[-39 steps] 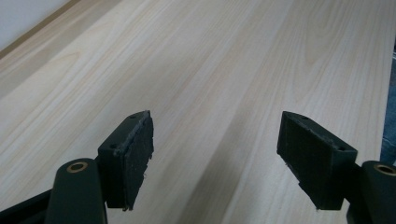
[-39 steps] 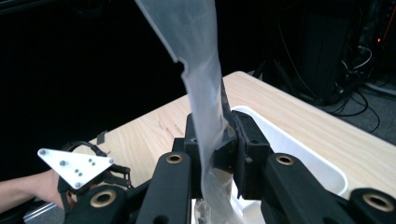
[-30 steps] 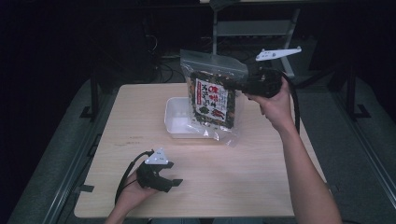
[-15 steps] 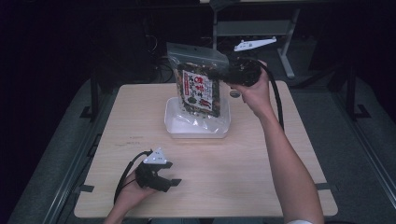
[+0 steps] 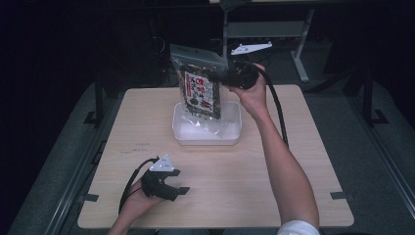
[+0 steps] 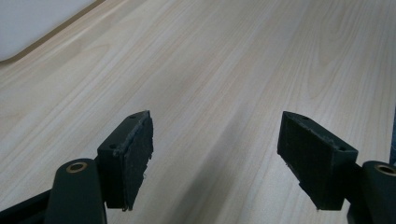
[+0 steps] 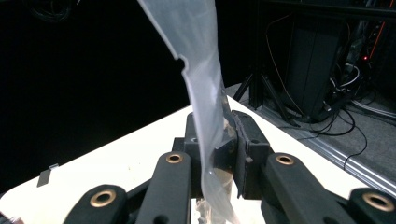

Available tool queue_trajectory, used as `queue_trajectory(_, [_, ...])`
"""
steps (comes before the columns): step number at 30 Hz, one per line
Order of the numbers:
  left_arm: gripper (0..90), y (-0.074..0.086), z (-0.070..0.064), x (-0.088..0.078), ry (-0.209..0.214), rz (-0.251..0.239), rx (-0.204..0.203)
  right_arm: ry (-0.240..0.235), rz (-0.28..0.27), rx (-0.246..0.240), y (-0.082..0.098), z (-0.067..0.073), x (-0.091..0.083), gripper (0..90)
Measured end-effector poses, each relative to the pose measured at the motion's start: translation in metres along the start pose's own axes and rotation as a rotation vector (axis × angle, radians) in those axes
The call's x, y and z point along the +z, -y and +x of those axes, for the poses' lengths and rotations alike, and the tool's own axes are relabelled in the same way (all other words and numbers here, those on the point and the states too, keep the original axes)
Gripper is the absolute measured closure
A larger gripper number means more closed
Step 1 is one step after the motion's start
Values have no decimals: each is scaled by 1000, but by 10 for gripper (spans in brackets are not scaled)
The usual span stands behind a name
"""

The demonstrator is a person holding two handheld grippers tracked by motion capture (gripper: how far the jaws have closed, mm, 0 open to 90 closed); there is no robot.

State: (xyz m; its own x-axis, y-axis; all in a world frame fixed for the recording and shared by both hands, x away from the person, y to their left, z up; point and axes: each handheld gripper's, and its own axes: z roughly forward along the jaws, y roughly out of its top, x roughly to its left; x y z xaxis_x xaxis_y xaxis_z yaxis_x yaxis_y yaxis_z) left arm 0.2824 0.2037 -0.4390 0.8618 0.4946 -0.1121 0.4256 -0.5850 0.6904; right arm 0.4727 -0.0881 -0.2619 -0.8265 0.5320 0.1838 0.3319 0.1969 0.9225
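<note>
Left hand-held gripper (image 5: 177,188): held low at 7 o'clock, jaws spread wide apart with nothing between them, pointing toward 3 o'clock. Right hand-held gripper (image 5: 218,77): raised at 12 o'clock on an extended forearm, jaws pinched nearly together, pointing toward 9 o'clock.

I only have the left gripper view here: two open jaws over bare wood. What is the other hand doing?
Observer: The right hand-held gripper is shut on a snack bag, holding it upright in the air.
Operator: Over what?
Observer: Its lower end hangs over a white tray at the far middle of the table; I cannot tell whether it touches.
Operator: Where on the bag is the grip?
Observer: On the clear side edge near the top, seen pinched in the right gripper view.
</note>
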Motion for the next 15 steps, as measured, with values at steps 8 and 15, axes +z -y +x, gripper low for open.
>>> queue_trajectory(8, [260,-1,0,0,2,-2,0,15,21,-2,11,-3,22,769])
queue_trajectory(15, [260,-1,1,-1,0,-6,-2,38,32,1,24,-5,34,769])
